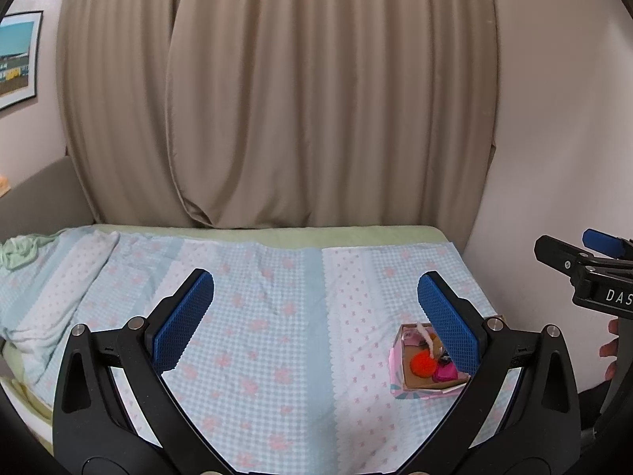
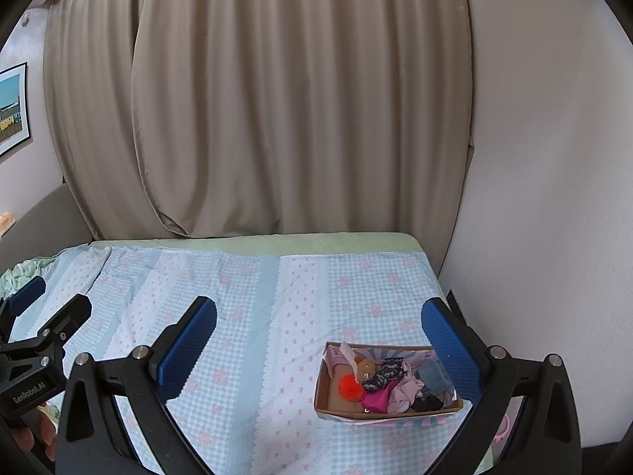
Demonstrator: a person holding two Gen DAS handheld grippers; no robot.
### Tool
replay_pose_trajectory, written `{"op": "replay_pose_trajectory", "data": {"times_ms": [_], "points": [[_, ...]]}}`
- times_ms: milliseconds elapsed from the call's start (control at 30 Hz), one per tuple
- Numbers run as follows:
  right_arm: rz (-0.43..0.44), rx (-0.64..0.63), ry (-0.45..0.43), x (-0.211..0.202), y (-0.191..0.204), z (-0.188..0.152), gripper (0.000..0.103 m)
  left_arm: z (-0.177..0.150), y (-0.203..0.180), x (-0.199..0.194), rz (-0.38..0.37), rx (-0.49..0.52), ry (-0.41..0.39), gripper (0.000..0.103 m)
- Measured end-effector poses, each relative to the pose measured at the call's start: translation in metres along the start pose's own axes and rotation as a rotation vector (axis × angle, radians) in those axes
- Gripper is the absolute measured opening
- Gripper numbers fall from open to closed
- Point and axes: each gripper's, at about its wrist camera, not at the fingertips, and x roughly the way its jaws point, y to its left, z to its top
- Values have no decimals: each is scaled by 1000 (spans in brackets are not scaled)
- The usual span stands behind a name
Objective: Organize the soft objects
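Setting: beige curtains (image 2: 253, 99) are hanging behind a bed (image 2: 237, 316) that is wearing a blue-checked, pink-flowered cover; a plain wall is running along the right, and a framed picture (image 1: 16, 59) is hanging far left.

Box: a shallow cardboard box (image 2: 328, 396) is sitting on the near right part of the bed, close to the wall side; I am seeing it in both wrist views (image 1: 399, 356).

Contents: soft things are lying heaped inside it, among them an orange pom-pom (image 2: 350, 386), a magenta piece (image 2: 378, 398), a dark patterned fabric (image 2: 385, 374), a pale pink cloth (image 2: 405, 392) and a bluish-grey cloth (image 2: 433, 372). Finer sorting inside I am not able to tell.

Loose items: I am finding no soft things lying out on the cover itself; a crumpled green cloth (image 1: 19, 253) is bunching at the far left edge, and whether it belongs to the job I cannot say.

Left gripper (image 1: 316, 316): I am holding it spread wide above the bed, gripping nothing, its right pad overlapping the box in view.

Right gripper (image 2: 318, 336): I am holding it equally wide apart, carrying nothing, hovering near the box.

Progress: I am judging the gathering as largely done, everything visible resting in the box; what is remaining, if anything, is tidying the heap.
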Motion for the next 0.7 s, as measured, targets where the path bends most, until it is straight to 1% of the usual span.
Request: {"op": "replay_pose_trajectory", "data": {"times_ms": [300,533,700], "points": [[-7,-1,2,1,1,-1,103,-2,1,-2,2,-4,3,103],[-19,-4,-12,-2,1,-3,103,-3,0,-11,34,5,-30,103],[-22,-5,-16,-2,4,-6,103,-3,3,-15,24,12,-37,103]]}}
